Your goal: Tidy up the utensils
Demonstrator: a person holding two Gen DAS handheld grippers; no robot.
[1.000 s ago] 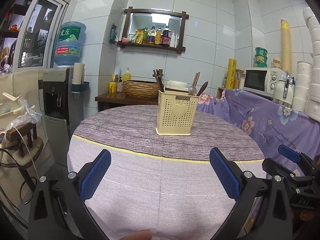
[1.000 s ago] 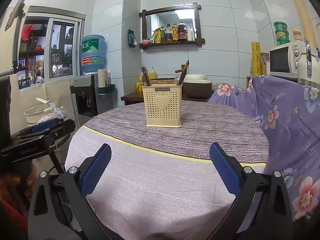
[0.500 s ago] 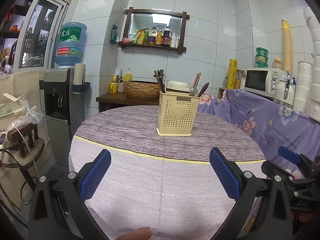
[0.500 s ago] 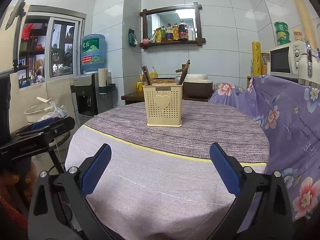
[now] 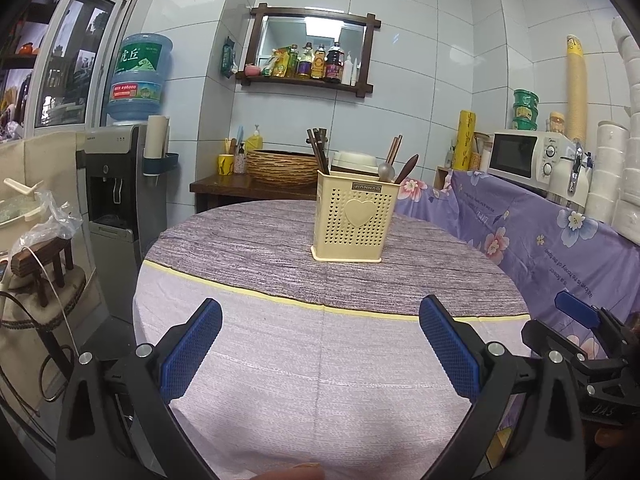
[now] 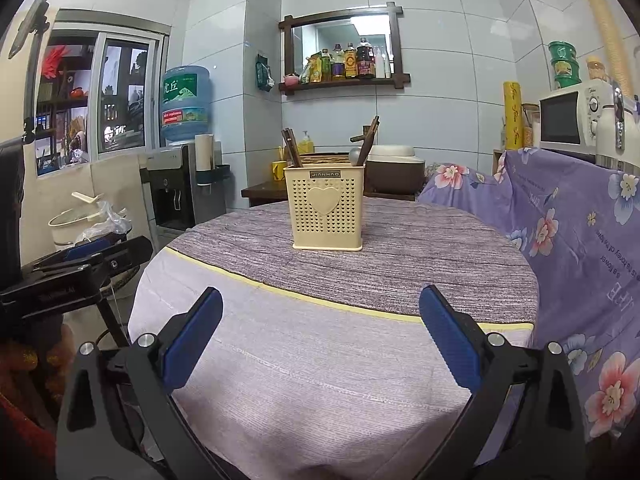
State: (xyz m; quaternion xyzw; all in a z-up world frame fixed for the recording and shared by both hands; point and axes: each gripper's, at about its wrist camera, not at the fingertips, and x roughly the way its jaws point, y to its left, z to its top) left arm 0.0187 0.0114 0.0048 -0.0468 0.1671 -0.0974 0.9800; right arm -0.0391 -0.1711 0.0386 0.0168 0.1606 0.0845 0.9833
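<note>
A cream perforated utensil holder (image 5: 352,218) (image 6: 326,210) with a heart on its front stands on the round table's far half. Dark chopsticks (image 5: 318,150) (image 6: 291,150) lean in its left side; a metal spoon (image 5: 386,170), a wooden spoon (image 5: 408,168) and brown chopsticks (image 5: 394,148) stand in its right side. My left gripper (image 5: 320,340) hangs open over the near table edge, holding nothing. My right gripper (image 6: 320,328) is open too, a little to the right, also well short of the holder. Each gripper shows at the other view's side edge.
The table (image 5: 320,380) wears a lilac and grey striped cloth. A water dispenser (image 5: 124,184) stands left, a side table with a wicker basket (image 5: 284,168) behind, and a flower-patterned covered counter (image 5: 540,232) with a microwave (image 5: 524,156) right.
Both views have drifted very slightly; the holder sits marginally lower in frame. Both grippers stay open and empty.
</note>
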